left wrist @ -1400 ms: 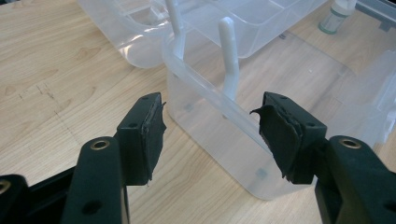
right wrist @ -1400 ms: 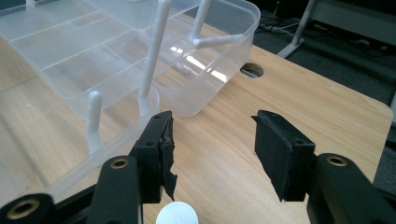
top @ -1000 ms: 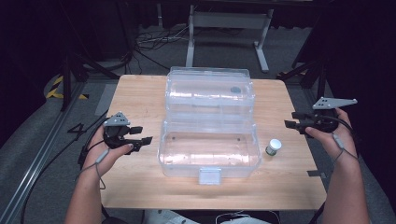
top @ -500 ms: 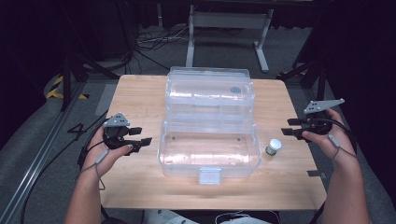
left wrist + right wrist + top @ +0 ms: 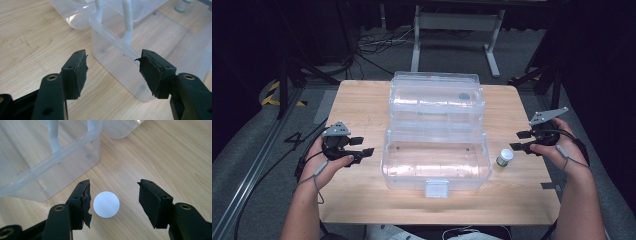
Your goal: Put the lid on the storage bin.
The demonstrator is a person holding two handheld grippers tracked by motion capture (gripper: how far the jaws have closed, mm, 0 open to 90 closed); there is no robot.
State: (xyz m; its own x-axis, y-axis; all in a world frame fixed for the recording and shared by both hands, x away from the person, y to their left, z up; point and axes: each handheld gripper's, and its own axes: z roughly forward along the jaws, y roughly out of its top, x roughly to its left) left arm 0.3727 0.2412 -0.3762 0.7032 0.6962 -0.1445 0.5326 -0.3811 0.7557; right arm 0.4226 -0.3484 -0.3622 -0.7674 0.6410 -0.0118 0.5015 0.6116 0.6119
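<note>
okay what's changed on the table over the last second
The right gripper has come down toward the small bottle, and its jaws have just been opening; in the right gripper view the bottle's white cap sits between them, untouched. The left gripper, the open clear box and the bottle stayed put.

Wooden table (image 5: 362, 105): clear plastic box (image 5: 435, 159), lid open and lying back, white latch facing the near edge. Small white-capped bottle (image 5: 505, 158) upright just right of the box. Right gripper (image 5: 522, 141) just beside the bottle, jaws apart, having just been opening, nothing between them. Left gripper (image 5: 360, 148) left of the box, jaws apart, empty
</note>
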